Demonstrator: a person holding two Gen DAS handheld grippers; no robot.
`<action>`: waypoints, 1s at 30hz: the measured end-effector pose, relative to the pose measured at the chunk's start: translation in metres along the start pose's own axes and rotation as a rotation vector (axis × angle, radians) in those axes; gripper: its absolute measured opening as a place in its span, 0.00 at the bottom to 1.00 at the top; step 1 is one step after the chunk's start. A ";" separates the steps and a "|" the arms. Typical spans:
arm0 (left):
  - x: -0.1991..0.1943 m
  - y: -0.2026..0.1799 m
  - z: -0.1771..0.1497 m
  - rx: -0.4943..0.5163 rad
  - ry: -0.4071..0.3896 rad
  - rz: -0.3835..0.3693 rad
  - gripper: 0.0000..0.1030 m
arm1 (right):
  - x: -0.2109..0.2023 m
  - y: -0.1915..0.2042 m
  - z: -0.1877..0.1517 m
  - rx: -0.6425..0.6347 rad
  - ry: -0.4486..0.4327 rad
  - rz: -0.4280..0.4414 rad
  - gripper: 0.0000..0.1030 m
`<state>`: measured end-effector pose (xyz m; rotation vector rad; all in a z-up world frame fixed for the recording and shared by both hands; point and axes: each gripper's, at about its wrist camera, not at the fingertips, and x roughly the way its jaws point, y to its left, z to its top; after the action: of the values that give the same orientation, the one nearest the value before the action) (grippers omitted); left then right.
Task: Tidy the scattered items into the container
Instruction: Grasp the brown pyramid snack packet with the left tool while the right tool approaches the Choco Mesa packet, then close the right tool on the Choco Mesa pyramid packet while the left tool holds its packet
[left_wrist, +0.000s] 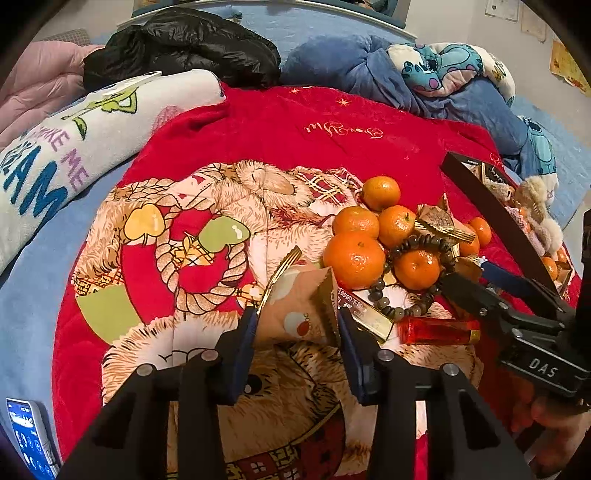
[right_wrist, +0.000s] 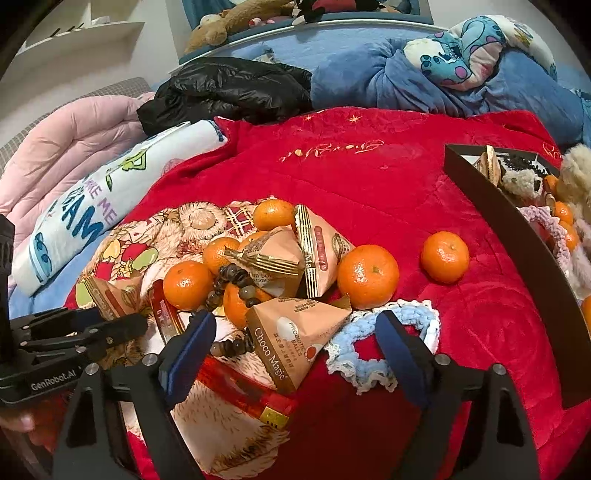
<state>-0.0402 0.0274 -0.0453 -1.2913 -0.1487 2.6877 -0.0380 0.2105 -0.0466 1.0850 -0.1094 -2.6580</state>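
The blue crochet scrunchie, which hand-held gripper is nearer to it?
Right. The right hand-held gripper has one finger over the blue crochet scrunchie; the left hand-held gripper is across the pile, around a snack packet.

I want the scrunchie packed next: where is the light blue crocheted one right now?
In the right wrist view, the light blue scrunchie lies on the red blanket between the right gripper fingers, beside the Choco Magic packet.

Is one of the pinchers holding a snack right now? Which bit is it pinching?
Yes. The left gripper pinches a Choco Magic snack packet by its two side edges. The right gripper is open, holding nothing.
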 end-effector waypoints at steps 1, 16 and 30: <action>0.000 0.001 0.001 -0.002 -0.002 -0.003 0.42 | 0.000 0.000 0.000 -0.001 0.002 0.000 0.81; -0.012 0.007 -0.003 -0.022 -0.025 0.002 0.42 | 0.011 -0.007 0.002 0.014 0.043 -0.026 0.65; -0.016 0.009 -0.005 -0.022 -0.027 0.005 0.42 | 0.003 -0.020 -0.001 0.055 0.031 -0.025 0.63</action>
<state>-0.0273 0.0160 -0.0376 -1.2638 -0.1787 2.7161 -0.0442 0.2291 -0.0524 1.1508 -0.1657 -2.6736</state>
